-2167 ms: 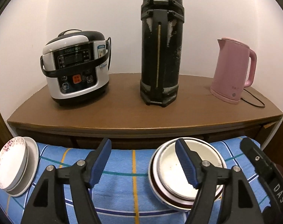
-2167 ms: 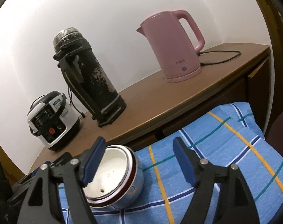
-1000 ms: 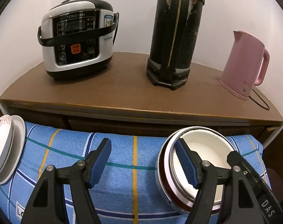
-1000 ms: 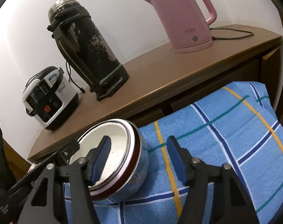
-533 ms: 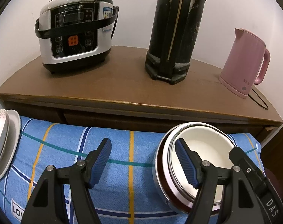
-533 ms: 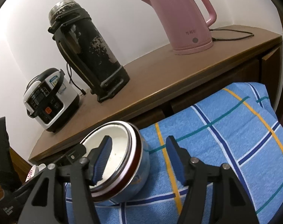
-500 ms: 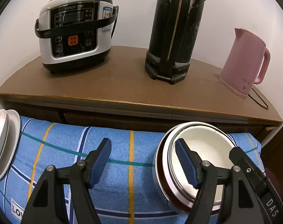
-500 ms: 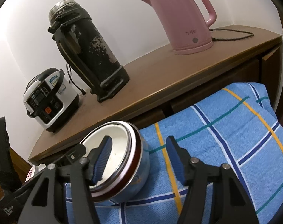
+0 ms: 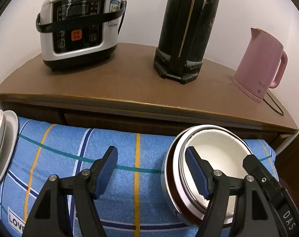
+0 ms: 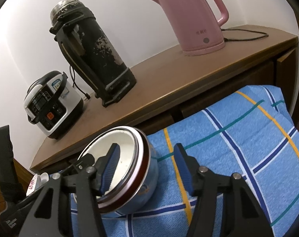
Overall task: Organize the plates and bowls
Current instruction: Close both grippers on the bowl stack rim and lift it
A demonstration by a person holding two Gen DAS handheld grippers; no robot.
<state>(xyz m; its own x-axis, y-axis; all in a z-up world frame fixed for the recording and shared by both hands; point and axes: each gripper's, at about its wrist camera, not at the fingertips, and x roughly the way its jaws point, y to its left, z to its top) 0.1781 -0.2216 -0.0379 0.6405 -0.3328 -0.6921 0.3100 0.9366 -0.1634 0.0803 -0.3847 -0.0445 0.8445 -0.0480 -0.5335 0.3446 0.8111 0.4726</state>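
While the right tool closes astride the bowl's rim, the left tool stands spread.

Flask top: in the left wrist view the black flask is cut off by the upper edge, so we cannot see its lid there.
Plates: the stack of plates at the left edge of the blue checked cloth runs out of view; we cannot count them.
Bowl wall: the near side of the bowl is hidden behind a blue pad.
Cloth label: we read only "LOVE", perhaps part of a longer word.
Kettle print: too small to read on the pink kettle.
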